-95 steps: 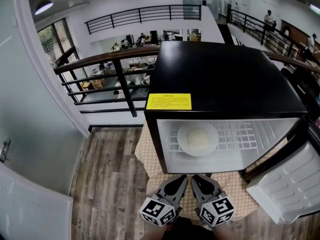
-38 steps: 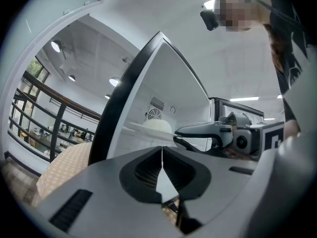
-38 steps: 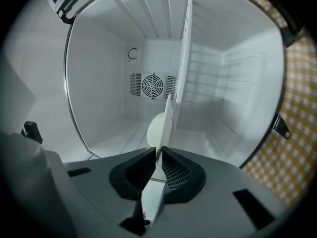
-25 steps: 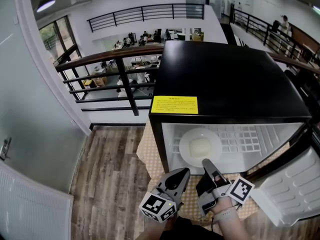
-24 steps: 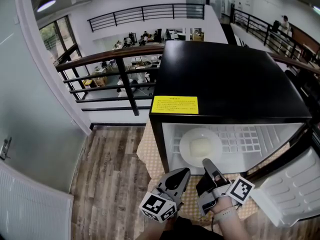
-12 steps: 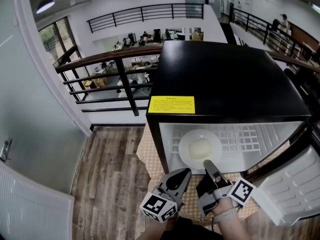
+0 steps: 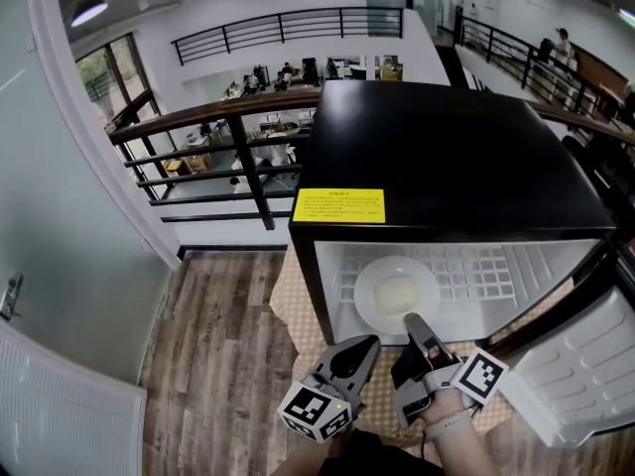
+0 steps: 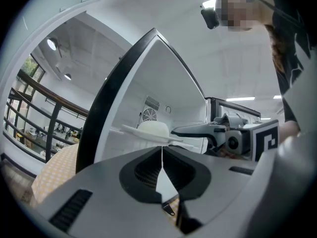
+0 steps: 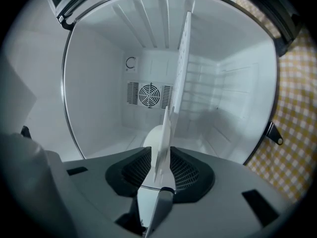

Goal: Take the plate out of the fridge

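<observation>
A white plate (image 7: 371,303) with a pale bun (image 7: 400,291) on it lies on the wire shelf (image 7: 481,271) of the open black fridge (image 7: 446,157), towards the left. My right gripper (image 7: 413,323) is rolled on its side and shut on the plate's near rim. In the right gripper view the plate (image 9: 166,130) stands edge-on between the jaws of the right gripper (image 9: 161,158). My left gripper (image 7: 365,343) is shut and empty, below the fridge opening. The left gripper view shows the shut left gripper (image 8: 162,150), with the plate (image 8: 133,131) and the right gripper (image 8: 184,131) beyond it.
The fridge door (image 7: 585,365) hangs open at the right. A checked cloth (image 7: 294,300) lies under the fridge. A dark railing (image 7: 228,117) runs behind it, with wooden floor (image 7: 208,345) to the left. A fan grille (image 9: 148,94) is on the fridge's back wall.
Since 3.8 s ago my right gripper has rolled over and reached forward onto the plate's rim. Over the last second nothing has visibly moved. The left gripper has stayed put.
</observation>
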